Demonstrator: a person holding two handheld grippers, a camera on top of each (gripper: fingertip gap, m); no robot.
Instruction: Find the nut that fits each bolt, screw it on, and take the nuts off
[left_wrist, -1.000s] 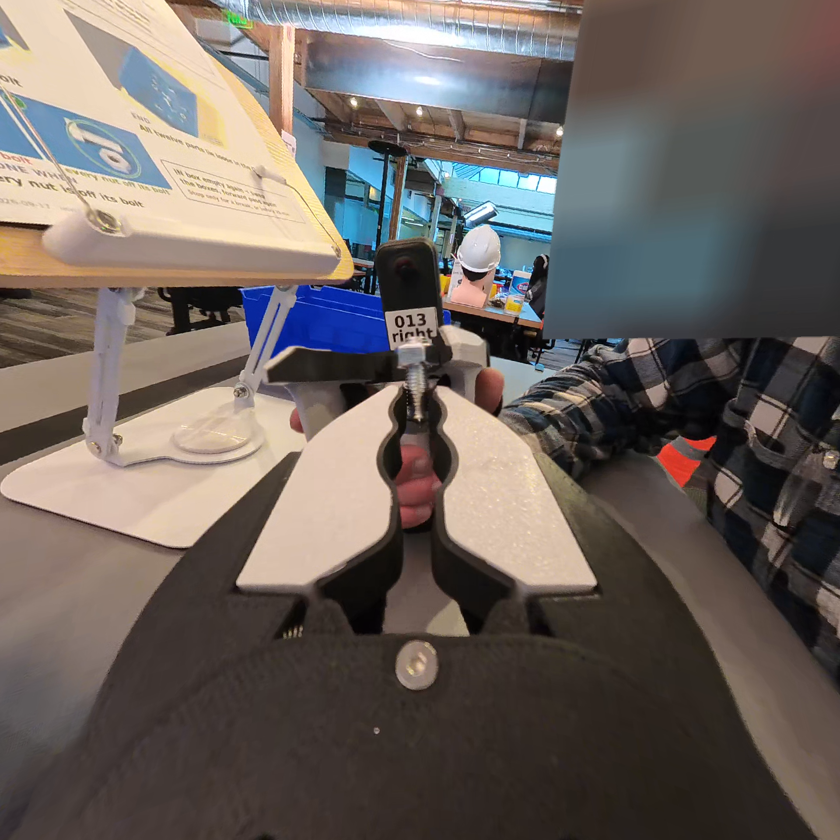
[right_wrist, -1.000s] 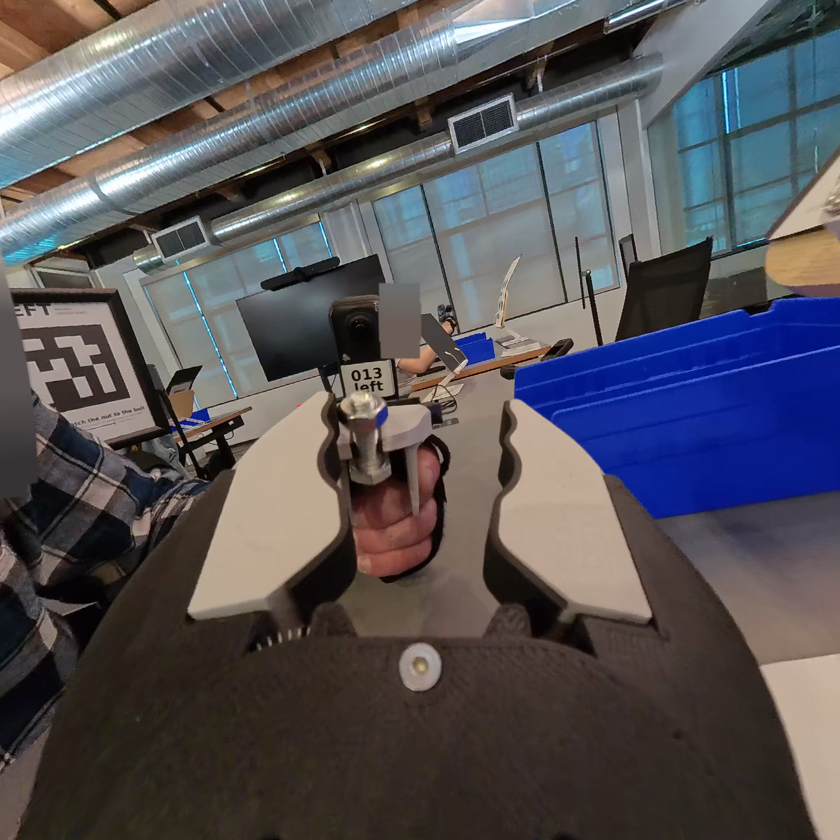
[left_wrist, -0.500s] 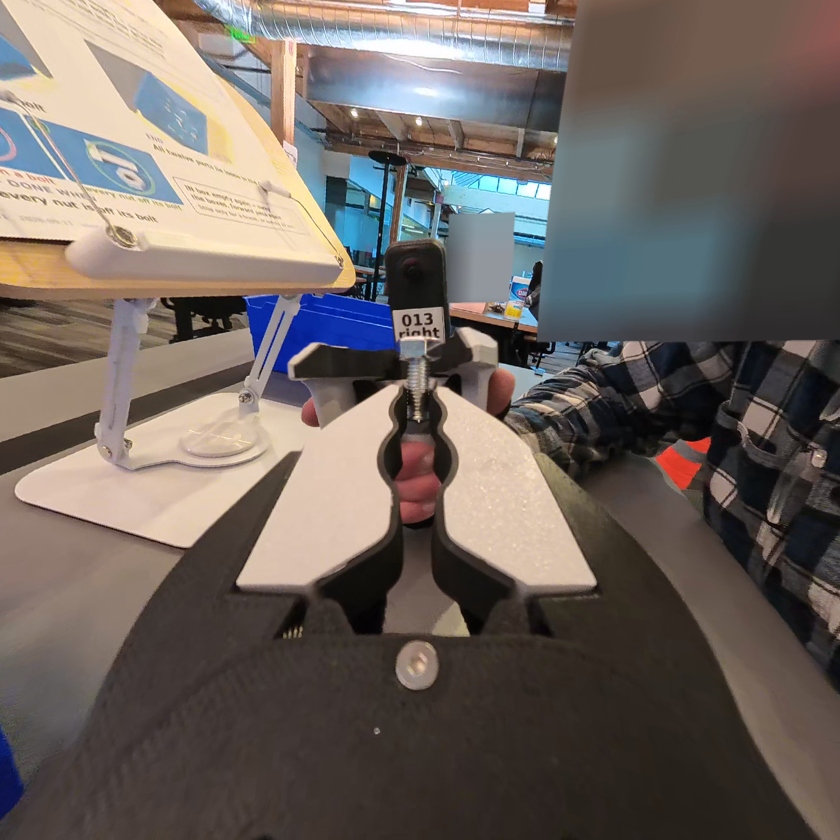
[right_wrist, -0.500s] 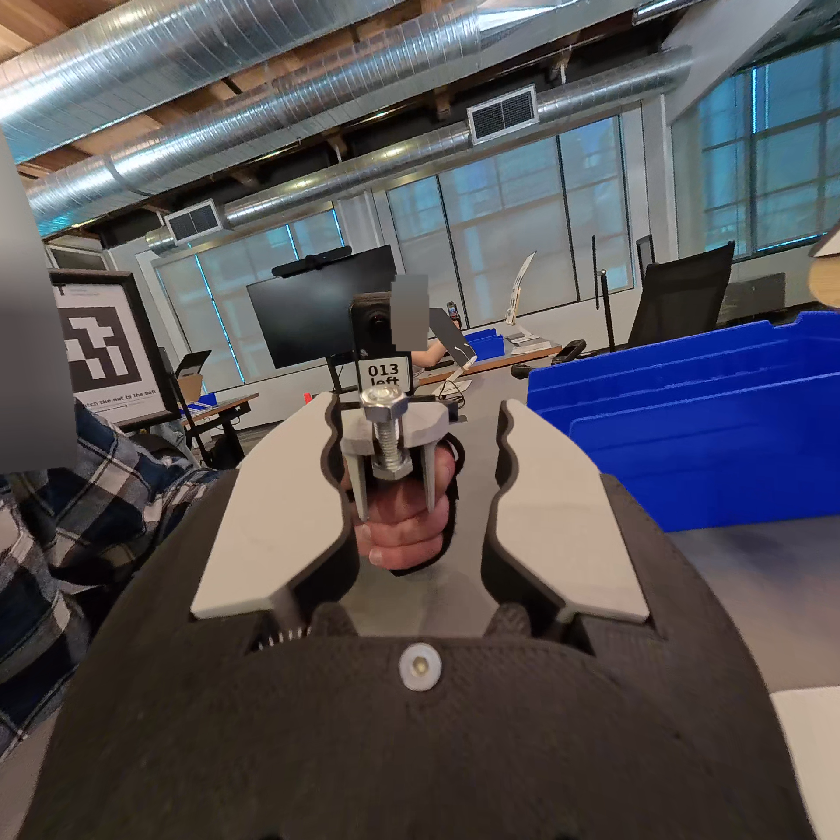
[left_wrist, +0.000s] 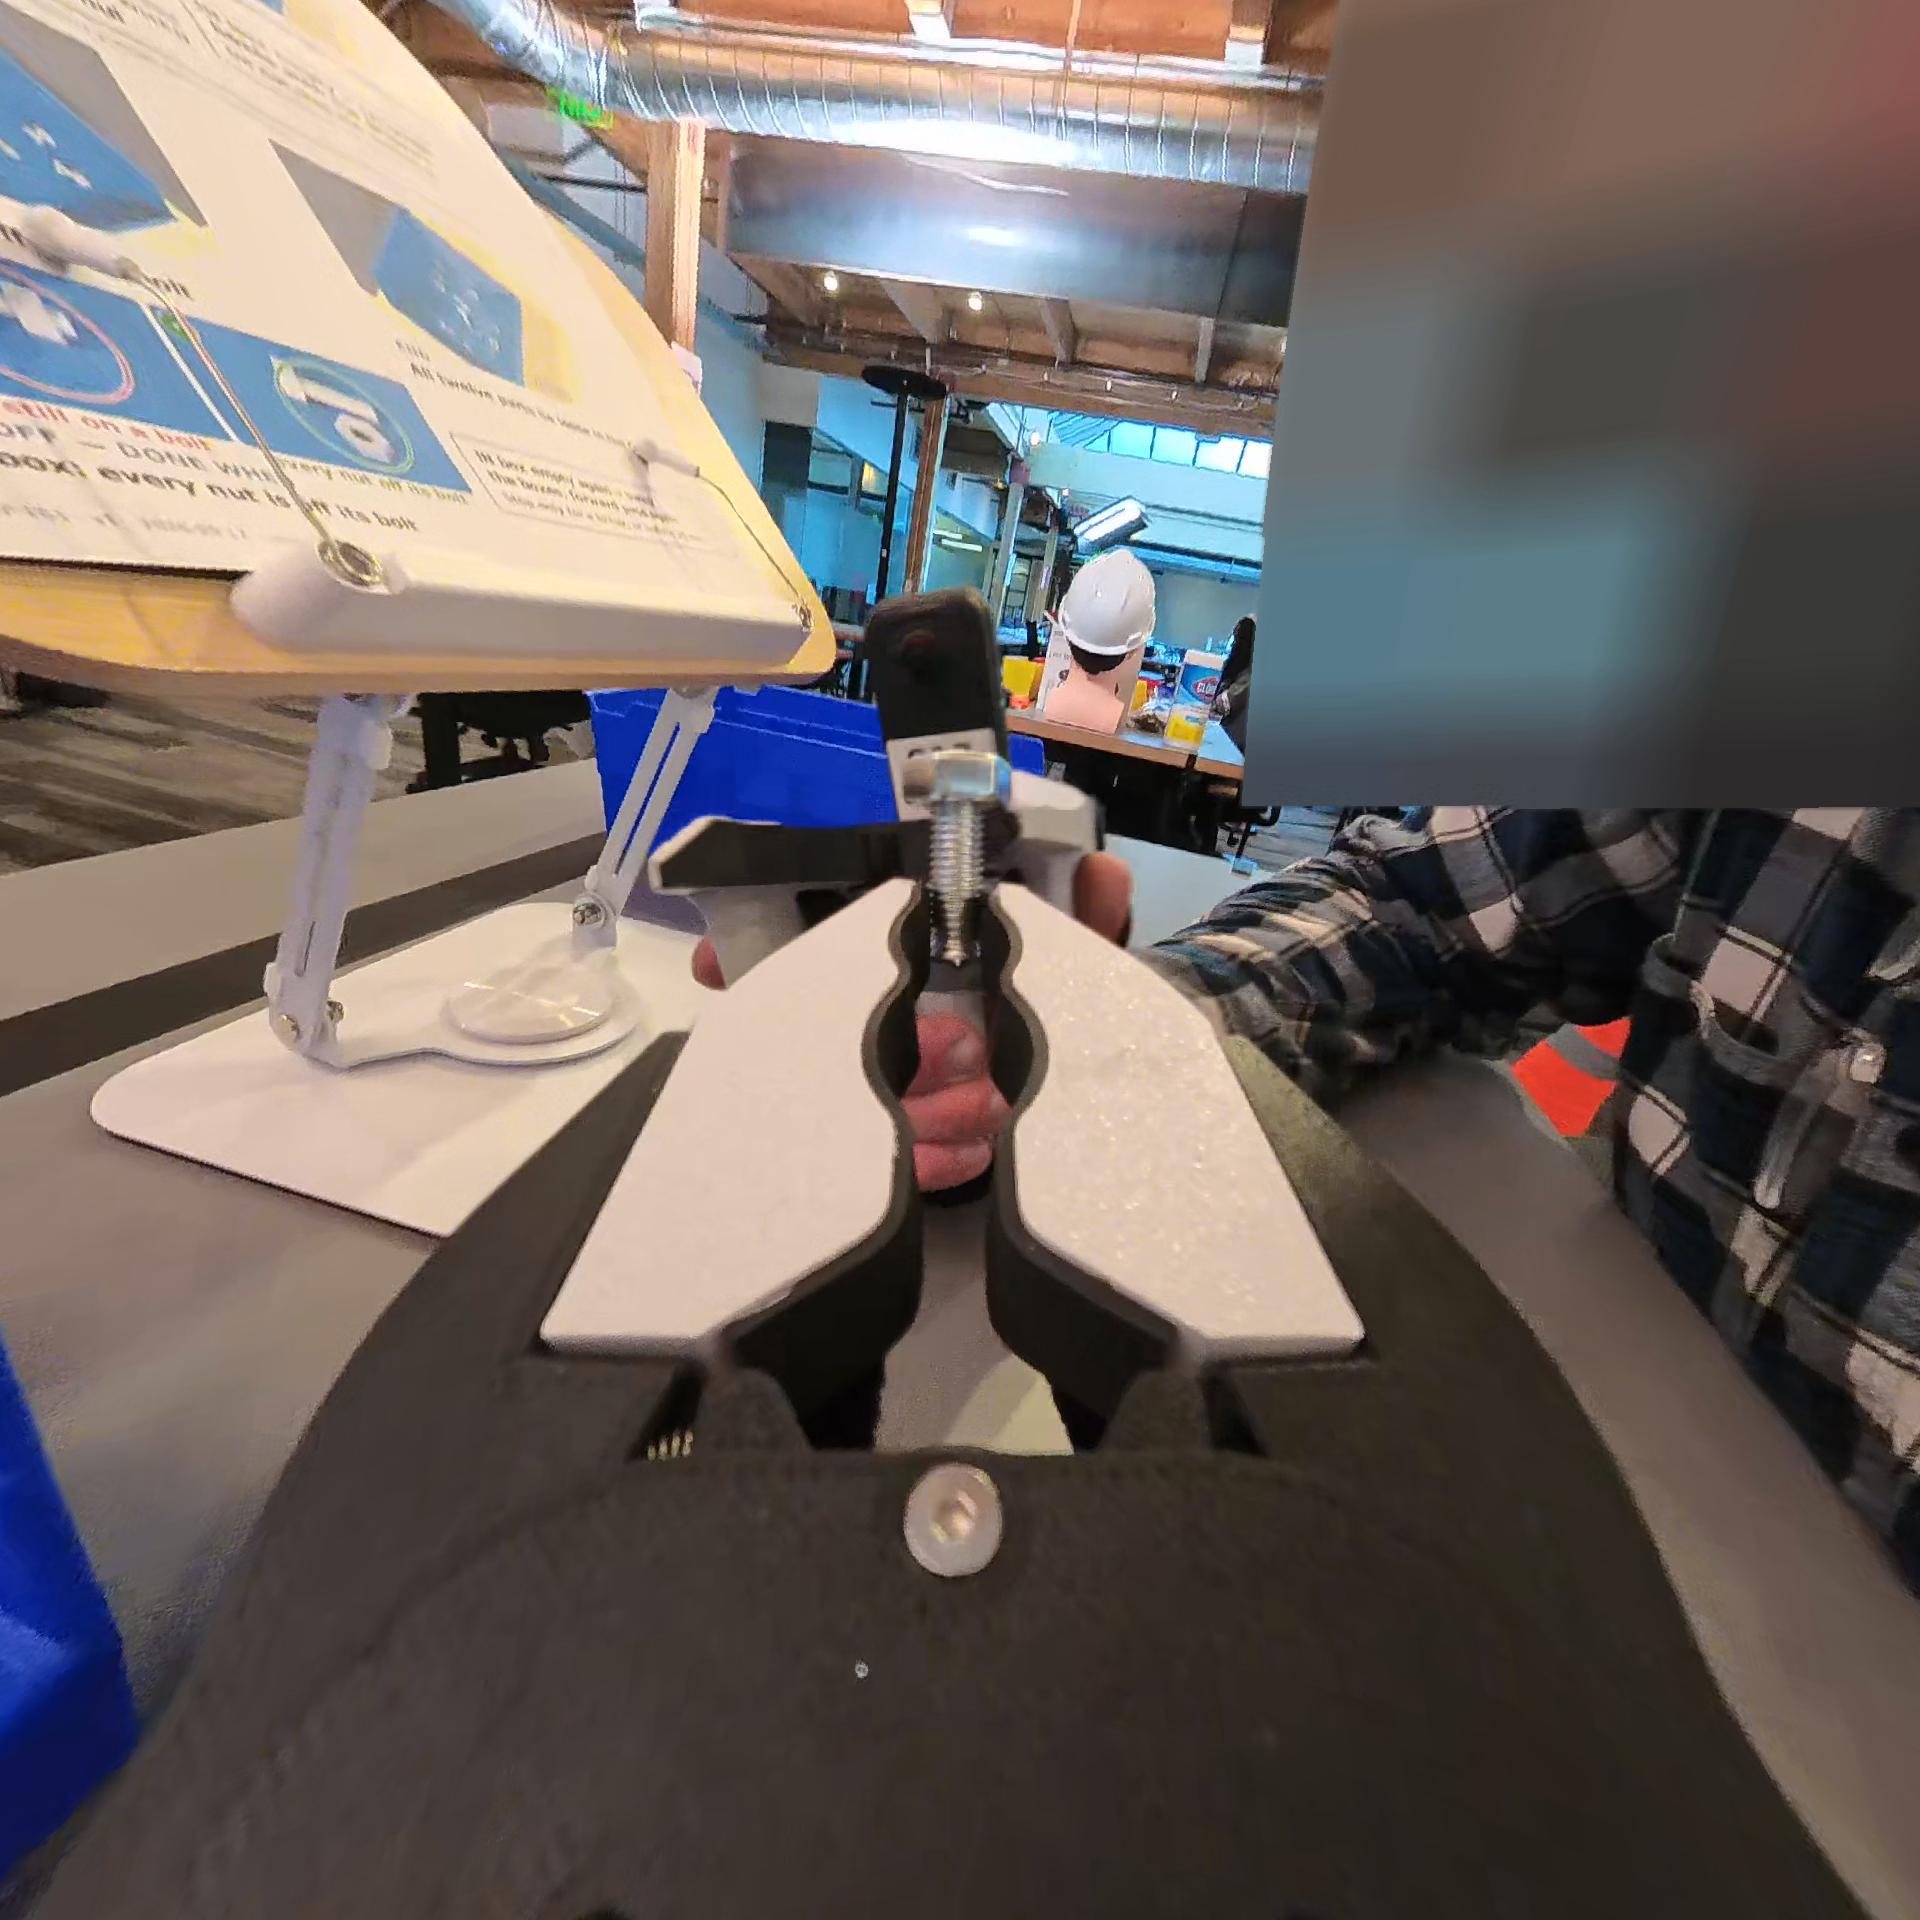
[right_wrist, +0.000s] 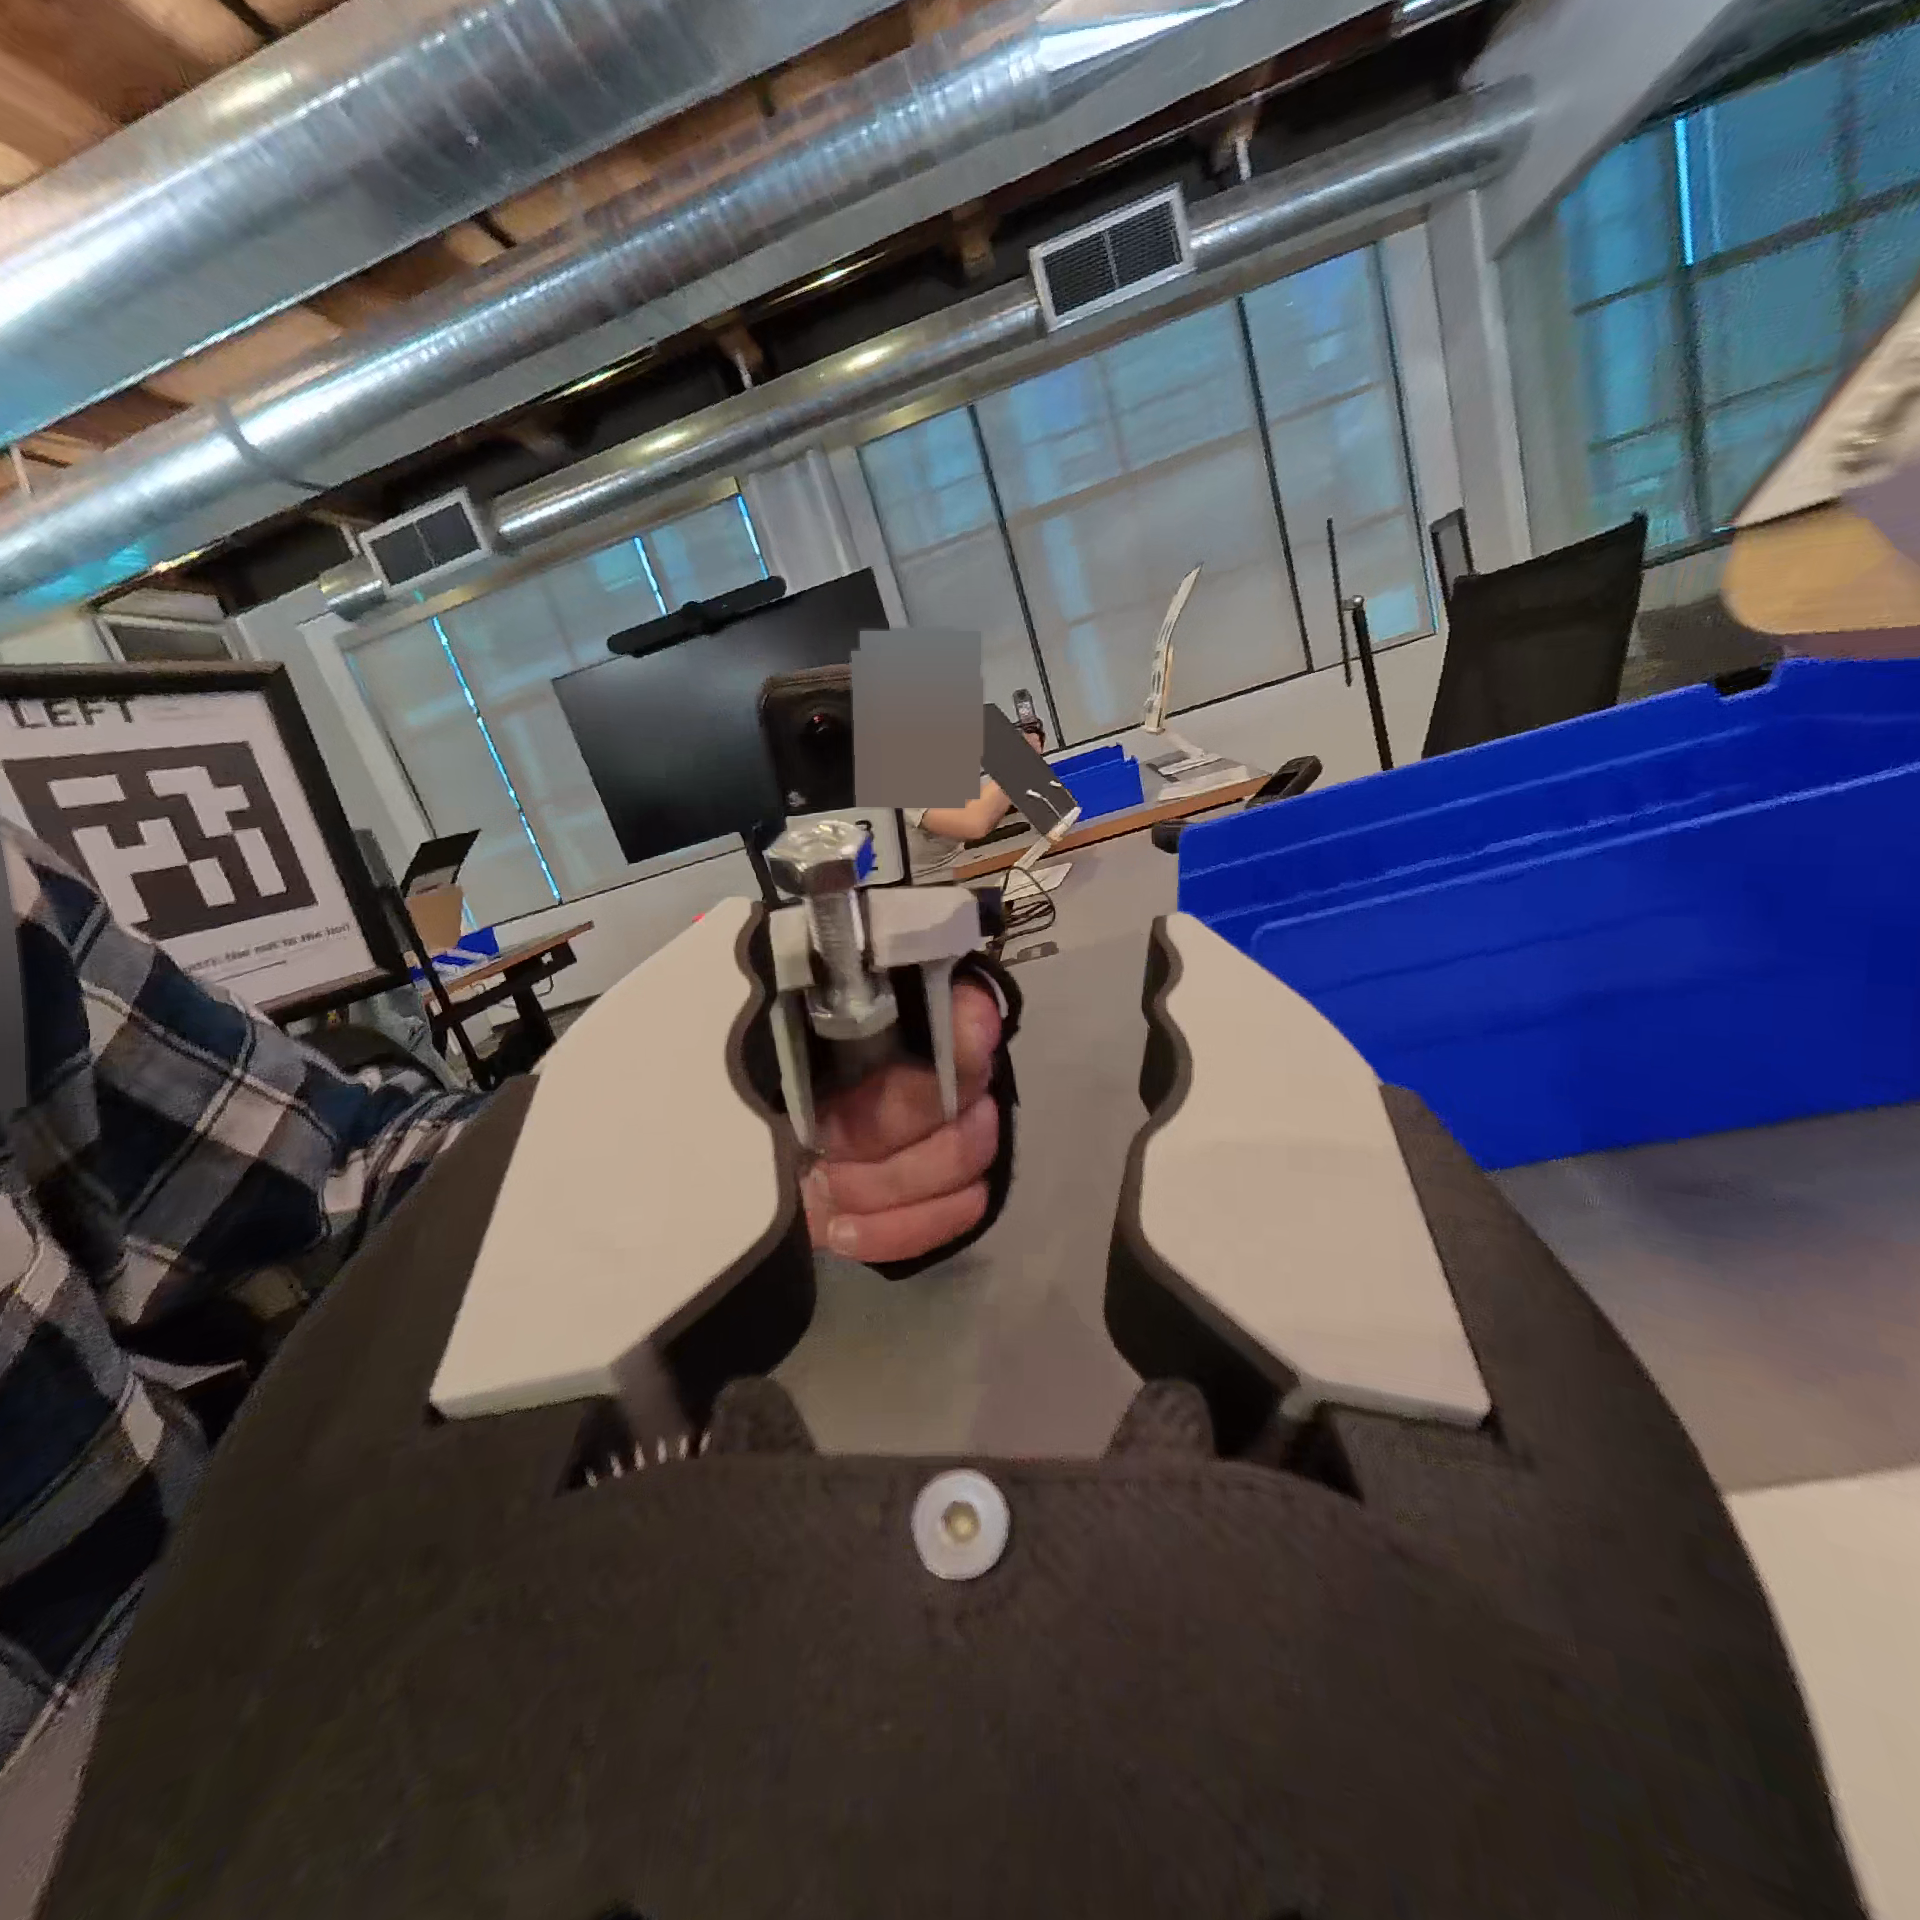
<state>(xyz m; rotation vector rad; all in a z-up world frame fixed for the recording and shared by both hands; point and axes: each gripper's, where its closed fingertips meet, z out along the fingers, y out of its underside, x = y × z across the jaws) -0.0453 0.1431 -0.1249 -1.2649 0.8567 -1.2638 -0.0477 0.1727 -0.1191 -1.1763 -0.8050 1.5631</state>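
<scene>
Holding: the left tool (left_wrist: 954, 914) had its white fingers (left_wrist: 790, 1091) drawn narrow on the threaded shank of a silver hex-head steel bolt (left_wrist: 961, 831), which stood upright with its head above the fingertips.
Nut: in the right wrist view a silver hex nut (right_wrist: 850, 1006) sat low on that bolt's shank, below the left tool's fingertips.
Right tool: the right tool (right_wrist: 951, 966) stood wide apart and gripped nothing; the bolt lay between its fingers, nearer the left one, apart from both pads.
In the way: the right tool's black-and-white body (left_wrist: 831, 852) lay crosswise just behind the bolt.
Around: a white document stand with a printed sheet (left_wrist: 343, 436) stood on the grey bench (left_wrist: 208, 1299), with a blue plastic bin (right_wrist: 1558, 935) behind it.
Person: a plaid sleeve (left_wrist: 1455, 935) reached in from the right.
</scene>
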